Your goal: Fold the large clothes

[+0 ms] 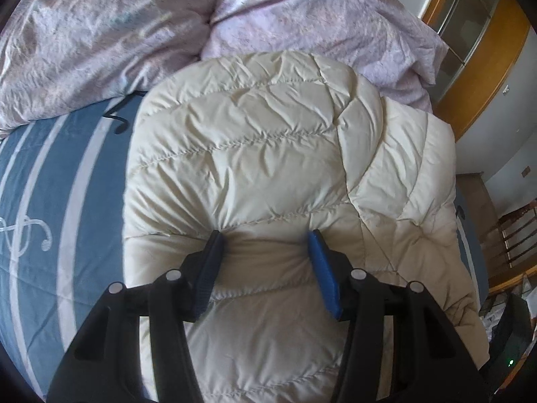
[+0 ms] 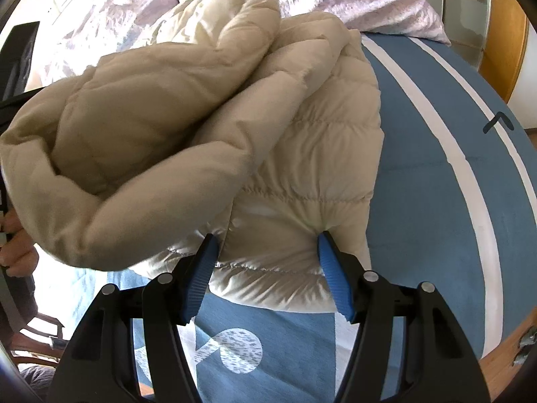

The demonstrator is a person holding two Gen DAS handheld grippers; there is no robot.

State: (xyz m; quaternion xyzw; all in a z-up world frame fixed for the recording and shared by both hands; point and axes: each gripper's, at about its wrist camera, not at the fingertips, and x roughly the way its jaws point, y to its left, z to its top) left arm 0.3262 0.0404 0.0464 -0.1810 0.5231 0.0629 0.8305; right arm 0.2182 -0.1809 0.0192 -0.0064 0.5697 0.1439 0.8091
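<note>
The cream quilted down jacket (image 1: 255, 154) lies half-folded on the blue, white-striped bedsheet (image 1: 67, 201), in front of a rumpled lilac duvet (image 1: 100, 40), with the left gripper (image 1: 265, 238) pinching a puffed fold and the right gripper (image 2: 266, 240) pinching its lower edge (image 2: 278, 262).
</note>
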